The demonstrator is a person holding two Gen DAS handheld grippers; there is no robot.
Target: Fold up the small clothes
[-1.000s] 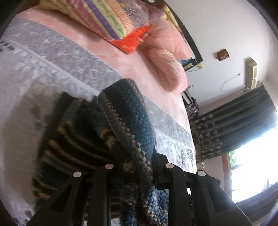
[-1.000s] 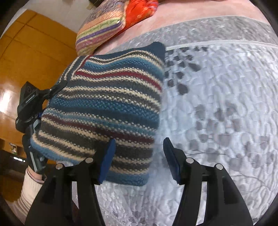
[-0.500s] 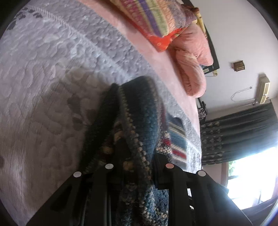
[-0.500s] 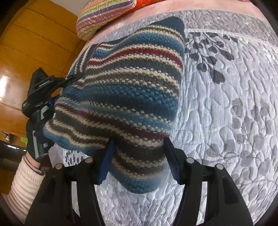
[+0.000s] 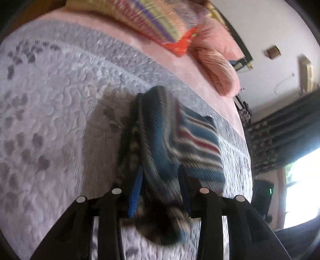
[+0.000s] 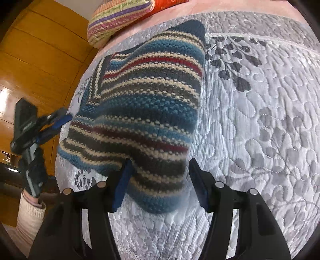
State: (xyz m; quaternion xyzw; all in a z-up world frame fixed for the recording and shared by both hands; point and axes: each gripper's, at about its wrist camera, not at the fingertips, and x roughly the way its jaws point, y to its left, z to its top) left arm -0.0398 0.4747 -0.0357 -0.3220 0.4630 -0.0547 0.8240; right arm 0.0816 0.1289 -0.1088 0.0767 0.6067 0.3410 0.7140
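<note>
Knitwear folded over on the quilt (image 6: 260, 120), mid-bed: striped sweater (image 6: 144, 112) down. Both my left gripper (image 5: 160, 188) and right gripper (image 6: 158, 180) gape around its edge, gripping nothing. Next, I reckon, pinch and fold again.

Knitted garment (image 6: 144, 112): horizontal stripes of teal blue, cream, dark grey-brown and red, with a solid navy corner at 12 o'clock.
Quilt (image 6: 260, 120): pale silver-grey, stitched with leaf shapes; a dark grey leaf-sprig print at 1 o'clock of the garment.
Sheet (image 5: 190, 74): plain pink.
Pillow (image 6: 120, 18): narrow stripes of yellow, purple, pink and green, with orange-red backing.
Wall panels (image 6: 40, 60): amber-brown wood.
Gripper fingers (image 6: 122, 188): black, with blue pads.
Curtain (image 5: 280, 136): dark, patterned band at its top.
</note>
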